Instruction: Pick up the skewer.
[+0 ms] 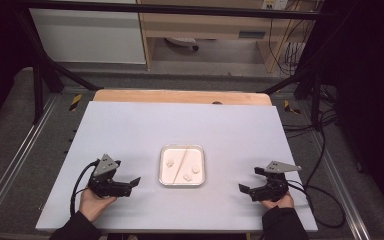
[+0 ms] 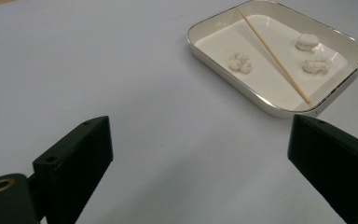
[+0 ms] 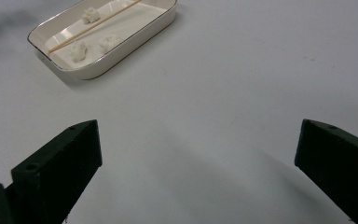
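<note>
Left gripper (image 1: 128, 174) sits near the table's (image 1: 130, 125) front-left corner, jaws spread wide, holding nothing, aimed toward the tray (image 1: 181, 148). Tray lies at mid-table, nearer the front edge, between both grippers and well apart from each. Wooden stick (image 2: 273, 54) lies inside it, long axis running diagonally from the far-right corner toward the near-left corner. Three white lumps (image 2: 240, 62) lie beside the stick, one on its left, two on its right. Bare tabletop surrounds the tray on all sides. Right gripper (image 1: 250, 181) sits near the front-right corner, jaws likewise wide apart, empty.
</note>
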Demonstrator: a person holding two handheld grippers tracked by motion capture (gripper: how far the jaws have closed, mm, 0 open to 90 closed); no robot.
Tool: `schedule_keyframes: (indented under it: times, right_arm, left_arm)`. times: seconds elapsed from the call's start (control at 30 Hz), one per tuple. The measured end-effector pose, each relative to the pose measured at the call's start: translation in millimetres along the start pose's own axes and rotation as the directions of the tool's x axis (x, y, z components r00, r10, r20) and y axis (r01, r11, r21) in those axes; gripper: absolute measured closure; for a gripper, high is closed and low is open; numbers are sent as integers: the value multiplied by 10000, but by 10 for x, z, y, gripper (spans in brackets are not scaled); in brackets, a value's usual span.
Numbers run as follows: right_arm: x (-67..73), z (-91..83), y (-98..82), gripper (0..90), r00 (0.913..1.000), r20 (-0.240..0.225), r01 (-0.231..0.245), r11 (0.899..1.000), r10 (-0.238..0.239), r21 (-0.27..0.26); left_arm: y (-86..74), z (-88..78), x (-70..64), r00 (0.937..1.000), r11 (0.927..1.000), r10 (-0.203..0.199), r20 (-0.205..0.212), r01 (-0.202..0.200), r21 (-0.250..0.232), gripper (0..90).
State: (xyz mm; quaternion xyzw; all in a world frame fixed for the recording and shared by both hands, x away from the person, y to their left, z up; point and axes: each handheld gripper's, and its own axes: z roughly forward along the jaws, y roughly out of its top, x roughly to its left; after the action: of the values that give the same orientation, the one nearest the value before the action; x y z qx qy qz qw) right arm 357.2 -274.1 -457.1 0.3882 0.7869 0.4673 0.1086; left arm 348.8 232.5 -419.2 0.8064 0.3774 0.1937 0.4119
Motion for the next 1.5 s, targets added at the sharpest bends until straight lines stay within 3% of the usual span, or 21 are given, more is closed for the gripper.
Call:
schedule_keyframes:
  times: [0.4, 1.13, 1.3, 1.5]
  right_arm:
    - [3, -3, 0, 11, 10000, -12, 23, 10000, -23, 9]
    - [6, 10, -4, 11, 9999, 16, 104, 9998, -104, 160]
    - [6, 15, -6, 11, 9999, 10, 154, 9998, -154, 133]
    - [6, 15, -6, 11, 9999, 3, 152, 9997, -152, 166]
  left_arm:
    - [298, 180, -238, 9988, 9993, 346, 341, -351, 149, 65]
    - [624, 687, -606, 9957, 9950, 699, 614, -740, 673, 93]
    - [690, 805, -664, 9964, 9939, 672, 518, -715, 840, 131]
    - [736, 942, -740, 9959, 9887, 802, 429, -850, 1236, 241]
